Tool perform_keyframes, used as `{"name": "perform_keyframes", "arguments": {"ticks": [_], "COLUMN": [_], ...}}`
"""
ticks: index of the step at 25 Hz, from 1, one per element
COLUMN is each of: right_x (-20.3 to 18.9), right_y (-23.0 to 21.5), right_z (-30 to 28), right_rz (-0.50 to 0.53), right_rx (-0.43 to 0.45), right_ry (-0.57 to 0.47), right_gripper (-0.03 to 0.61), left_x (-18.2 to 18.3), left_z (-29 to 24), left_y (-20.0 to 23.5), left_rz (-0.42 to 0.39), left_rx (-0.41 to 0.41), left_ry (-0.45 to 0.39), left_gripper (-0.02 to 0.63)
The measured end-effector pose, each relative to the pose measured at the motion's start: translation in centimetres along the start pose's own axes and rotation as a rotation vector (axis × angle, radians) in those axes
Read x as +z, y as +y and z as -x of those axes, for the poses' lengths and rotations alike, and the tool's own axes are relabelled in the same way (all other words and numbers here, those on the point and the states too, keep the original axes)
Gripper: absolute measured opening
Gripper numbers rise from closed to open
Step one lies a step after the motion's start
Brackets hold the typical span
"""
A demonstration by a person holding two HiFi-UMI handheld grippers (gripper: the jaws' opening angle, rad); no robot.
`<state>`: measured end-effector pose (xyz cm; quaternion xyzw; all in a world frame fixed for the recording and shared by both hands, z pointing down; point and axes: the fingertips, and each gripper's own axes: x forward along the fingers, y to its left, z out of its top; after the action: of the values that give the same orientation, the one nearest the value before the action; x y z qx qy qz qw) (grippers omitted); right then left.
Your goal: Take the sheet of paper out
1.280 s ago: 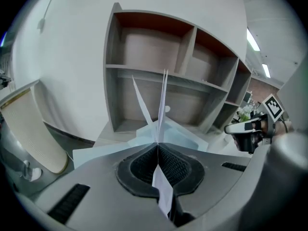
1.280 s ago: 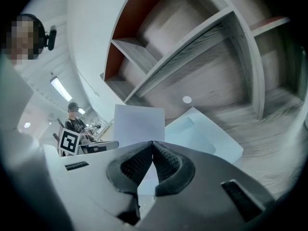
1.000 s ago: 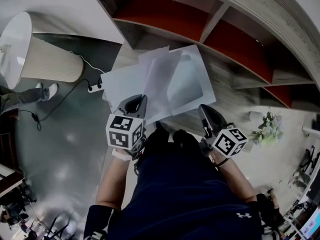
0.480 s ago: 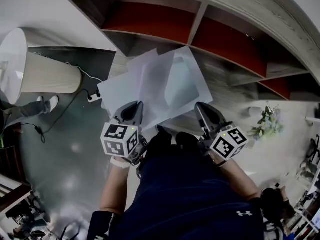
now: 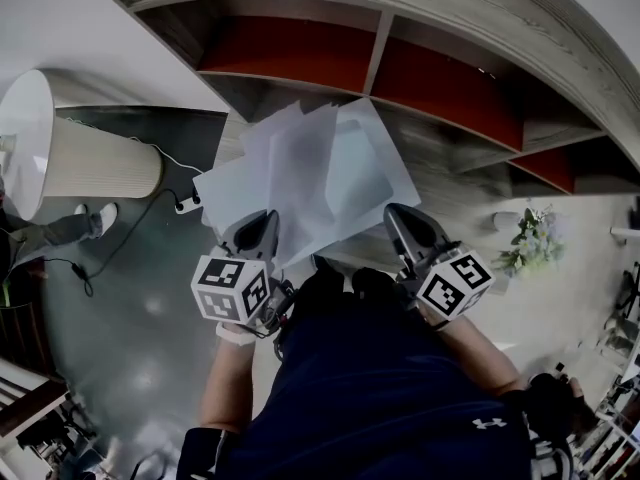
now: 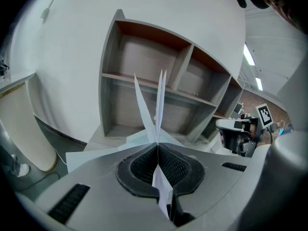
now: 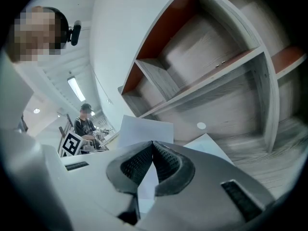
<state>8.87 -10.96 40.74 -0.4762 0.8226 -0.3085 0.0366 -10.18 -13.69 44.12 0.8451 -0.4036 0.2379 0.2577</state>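
Note:
Several white sheets of paper (image 5: 290, 158) fan out of a white sleeve (image 5: 385, 193) that has a paler, rounded window; both are held up in front of the shelf. My left gripper (image 5: 266, 220) is shut on the lower left of the sheets. In the left gripper view their edges (image 6: 159, 100) rise straight out from between the closed pads (image 6: 144, 165). My right gripper (image 5: 396, 214) is shut on the sleeve's lower right corner. In the right gripper view white paper (image 7: 144, 129) stands just beyond the closed pads (image 7: 166, 165), and more of it shows below, between the jaws.
A grey wooden shelf unit (image 5: 380, 43) with red back panels stands right behind the papers. A ribbed cream cylinder (image 5: 85, 153) lies at the left, near a power strip with a cable (image 5: 185, 204). A potted plant (image 5: 530, 243) is at the right. A person (image 7: 86, 124) stands far off.
Both grippers keep their grip. The papers and the right gripper have risen a little toward the shelf, and the left gripper's marker cube has slid down and left in the head view.

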Motion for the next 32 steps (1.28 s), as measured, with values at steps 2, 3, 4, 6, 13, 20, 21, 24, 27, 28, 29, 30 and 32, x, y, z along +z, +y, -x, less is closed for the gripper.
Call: {"name": "perform_keyframes", "arguments": {"ticks": [2,3,4,6,13,20,21,24,27,28,29,30,32], "right_x": [0.5,0.7,0.8,1.0,1.3,1.4,1.3,1.3,1.2,1.2,1.2,1.1,1.0], "right_y": [0.3,0.4,0.6,0.8,1.1,1.3,1.3,1.2,1.2,1.2,1.2,1.2,1.2], "right_z": [0.0,0.0,0.0,0.2,0.5,1.0,1.0,1.1,1.1,1.1,1.0,1.0,1.0], "right_rz": [0.018,0.028,0.037,0.052,0.081,0.108,0.109,0.111,0.113,0.112,0.111,0.110,0.107], "right_rx": [0.003,0.006,0.009,0.013,0.005,0.005,0.005,0.003,0.002,0.002,0.002,0.003,0.003], "right_ry": [-0.012,-0.017,-0.020,-0.024,-0.039,-0.050,-0.050,-0.050,-0.051,-0.050,-0.049,-0.048,-0.045], "right_gripper": [0.014,0.014,0.014,0.014,0.014,0.014,0.014,0.014,0.014,0.014,0.014,0.014,0.014], "left_x": [0.2,0.3,0.3,0.3,0.4,0.2,0.1,0.0,0.1,0.2,0.2,0.2,0.2], "left_z": [0.2,0.3,0.3,0.4,0.5,0.5,0.4,0.3,0.3,0.3,0.3,0.3,0.3], "left_y": [-0.2,-0.3,-0.5,-0.9,-1.2,-1.5,-1.6,-1.7,-1.7,-1.8,-1.8,-1.8,-1.9], "left_rz": [-0.006,-0.008,-0.010,-0.010,-0.014,-0.021,-0.021,-0.019,-0.021,-0.022,-0.022,-0.022,-0.024], "left_rx": [-0.003,-0.005,-0.007,-0.012,-0.023,-0.022,-0.022,-0.024,-0.026,-0.027,-0.027,-0.027,-0.028], "left_ry": [-0.005,-0.008,-0.010,-0.013,-0.018,-0.018,-0.017,-0.015,-0.017,-0.018,-0.019,-0.019,-0.019], "left_gripper": [0.014,0.015,0.014,0.014,0.015,0.015,0.015,0.015,0.015,0.015,0.015,0.015,0.015]}}
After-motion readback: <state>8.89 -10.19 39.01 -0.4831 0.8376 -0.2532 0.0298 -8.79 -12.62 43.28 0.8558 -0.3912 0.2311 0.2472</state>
